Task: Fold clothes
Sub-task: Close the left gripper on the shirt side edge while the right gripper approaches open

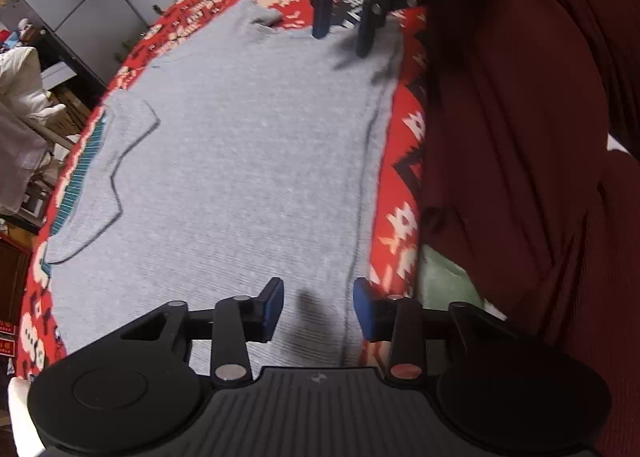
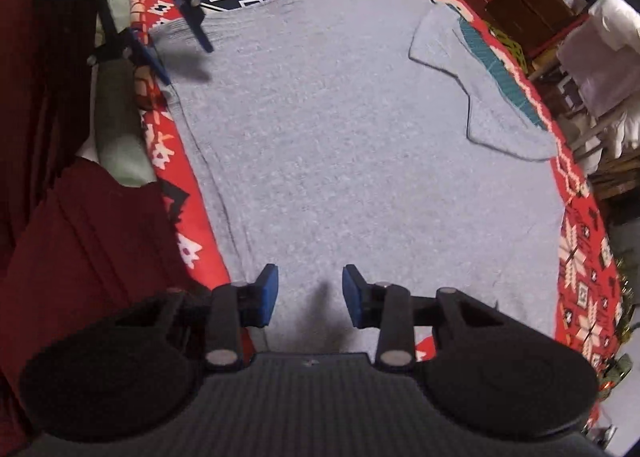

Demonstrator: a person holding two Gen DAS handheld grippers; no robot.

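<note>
Grey tee flat on the red cloth, both claws low over its near hem.

Your grey T-shirt lies spread out flat on the red patterned cloth, one short sleeve lying out twd the cloth's far edge. Your left gripper points steeply down just over the hem edge nearest you; blue pads stand partly apart w/ grey fabric showing in the gap, but pads aren't pressing on it & nothing is pinched. Your right gripper sits the same way at the other end of that hem, jaws partly apart, only flat shirt under the gap, its shadow right below. Your dark red top fills the side beside the cloth.
</note>
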